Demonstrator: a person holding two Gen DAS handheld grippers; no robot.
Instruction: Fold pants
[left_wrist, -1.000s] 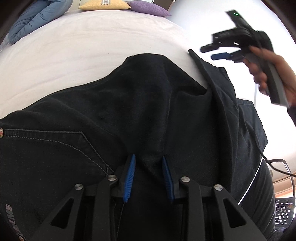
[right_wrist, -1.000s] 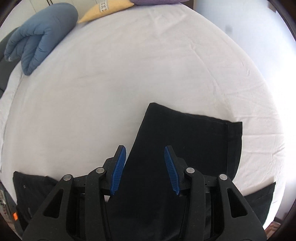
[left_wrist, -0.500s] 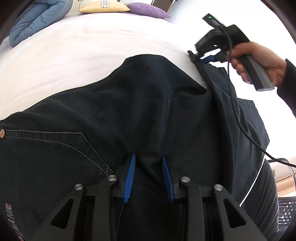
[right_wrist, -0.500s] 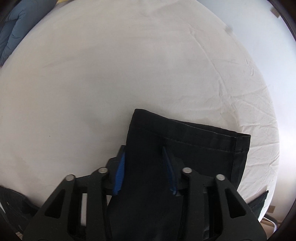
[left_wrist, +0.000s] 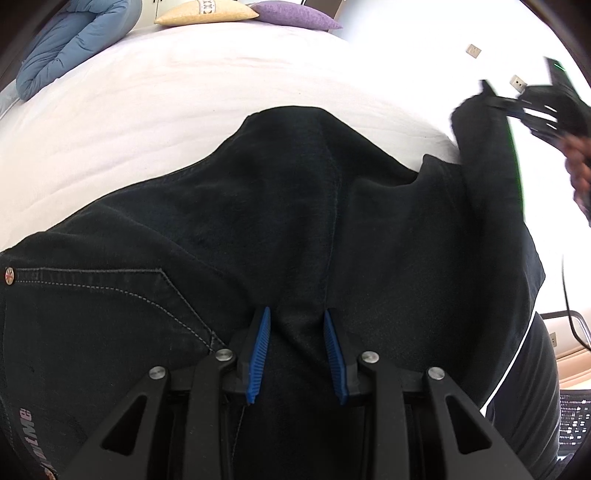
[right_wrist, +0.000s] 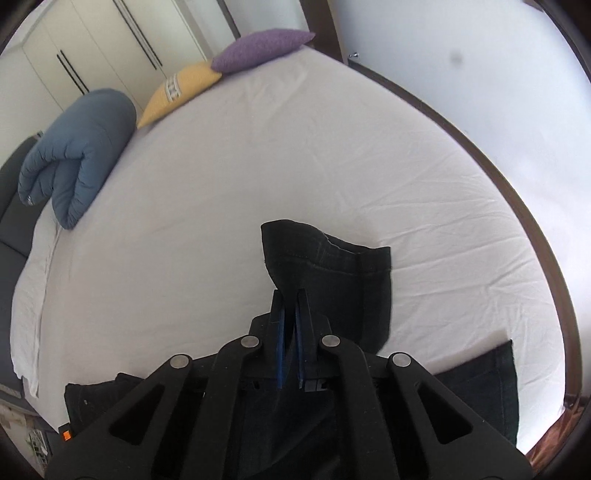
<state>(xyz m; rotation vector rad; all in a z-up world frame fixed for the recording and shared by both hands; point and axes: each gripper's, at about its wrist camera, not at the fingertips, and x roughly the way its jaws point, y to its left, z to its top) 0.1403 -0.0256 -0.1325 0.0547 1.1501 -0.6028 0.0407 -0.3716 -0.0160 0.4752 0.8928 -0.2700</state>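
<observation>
Black pants (left_wrist: 295, 206) lie on the white bed (left_wrist: 166, 92). My left gripper (left_wrist: 297, 314) rests on the seat of the pants next to a back pocket (left_wrist: 110, 295), its blue pads apart with cloth bunched between them. My right gripper (right_wrist: 290, 295) is shut on the hem end of a pant leg (right_wrist: 332, 266) and holds it lifted above the sheet. It shows blurred at the upper right of the left wrist view (left_wrist: 491, 96), with the leg hanging from it.
A rolled blue duvet (right_wrist: 74, 158), a yellow pillow (right_wrist: 181, 90) and a purple pillow (right_wrist: 258, 50) lie at the far end of the bed. The bed's wooden edge (right_wrist: 517, 192) runs along the right. White wardrobe doors (right_wrist: 92, 51) stand behind.
My right gripper has shut on the pant leg hem and lifted it off the sheet. The left gripper has stayed on the seat of the pants.
</observation>
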